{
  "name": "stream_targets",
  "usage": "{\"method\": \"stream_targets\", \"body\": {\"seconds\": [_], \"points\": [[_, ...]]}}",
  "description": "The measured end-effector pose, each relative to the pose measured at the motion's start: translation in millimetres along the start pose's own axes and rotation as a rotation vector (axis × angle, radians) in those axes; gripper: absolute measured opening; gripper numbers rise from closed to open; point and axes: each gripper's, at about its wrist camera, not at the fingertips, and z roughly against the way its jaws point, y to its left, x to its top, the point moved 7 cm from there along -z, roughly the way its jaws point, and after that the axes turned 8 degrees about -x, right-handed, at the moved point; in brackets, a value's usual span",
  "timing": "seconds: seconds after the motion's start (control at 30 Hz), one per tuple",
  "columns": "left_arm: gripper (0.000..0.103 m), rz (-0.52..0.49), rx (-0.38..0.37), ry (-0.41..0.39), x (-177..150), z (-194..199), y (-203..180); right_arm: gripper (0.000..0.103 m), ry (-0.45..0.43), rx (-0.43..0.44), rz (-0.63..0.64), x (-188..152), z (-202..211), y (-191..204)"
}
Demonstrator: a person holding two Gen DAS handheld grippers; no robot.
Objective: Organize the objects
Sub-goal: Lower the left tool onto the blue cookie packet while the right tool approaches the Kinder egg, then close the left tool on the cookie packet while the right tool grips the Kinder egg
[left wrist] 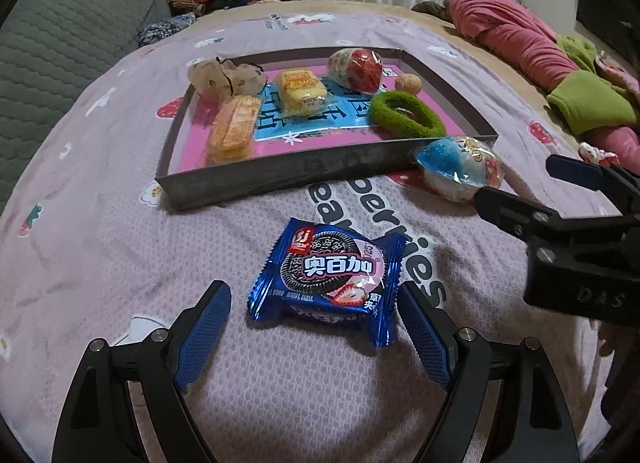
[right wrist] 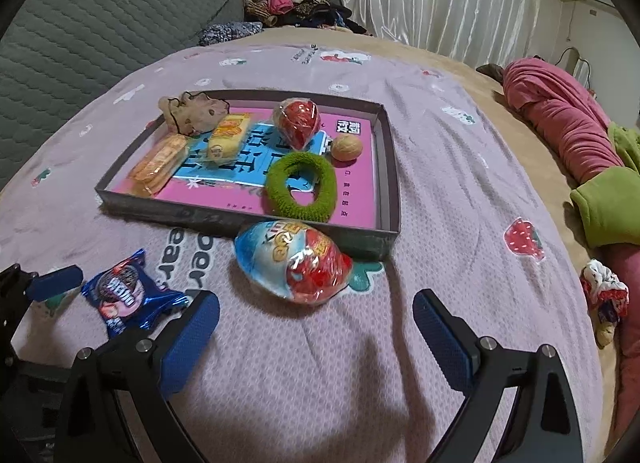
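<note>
- The bedspread (left wrist: 120, 255) is the soft work surface; everything is laid out on it, so anything pressed from above will likely sink a little.
- The tray (left wrist: 280, 179) sits in the middle of the bedspread and serves as the landmark. It appears to be the collecting place, since most of the small things already lie inside it.
- Inside the tray lie a green hair ring (left wrist: 404, 115) at the near right corner, a red-wrapped egg (left wrist: 356, 69) toward the far side, a yellow cake packet (left wrist: 302, 93) in the middle, a cracker packet (left wrist: 232, 129) near the left wall, a spotted pouch (left wrist: 224, 77) at the far left corner and a walnut (left wrist: 408, 83) by the right wall.
- Two things are still outside the tray, so the sorting looks unfinished.
- The blue and red wrapped egg (right wrist: 294, 263) lies just in front of the tray's near wall, toward its right corner, touching it or nearly so. The right gripper (right wrist: 316, 323) has its jaws spread wide and empty, the egg just ahead of the fingertips and roughly centred between them.
- The cookie packet (left wrist: 326, 277) lies flat, well in front of the tray's near wall. The left gripper (left wrist: 314, 323) is spread wide and holds nothing; the packet sits between its blue fingertips (left wrist: 208, 315), which flank it without pressing.
</note>
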Motion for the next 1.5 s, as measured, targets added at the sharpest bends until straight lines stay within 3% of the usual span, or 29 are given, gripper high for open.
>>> {"method": "stream_targets", "body": {"seconds": [0.6,0.83,1.13,1.17,1.5], "points": [[0.086,0.06,-0.043,-0.001,15.6,-28.3,14.8,0.097,0.027,0.016,0.035,9.7,-49.1,15.2],[0.086,0.084,-0.072,-0.009,17.7,-31.6,17.7,0.077,0.023,0.07,0.012,10.5,-53.0,17.7],[0.071,0.096,-0.061,-0.002,17.1,-31.9,17.9,0.076,-0.013,0.13,-0.019,11.1,-45.8,20.0],[0.064,0.095,-0.059,-0.003,17.1,-31.4,18.0,0.076,-0.019,0.138,-0.022,11.1,-43.9,20.1],[0.058,0.109,-0.08,-0.001,14.2,-26.5,21.1,0.075,-0.043,0.203,-0.057,3.8,-28.4,19.5]]}}
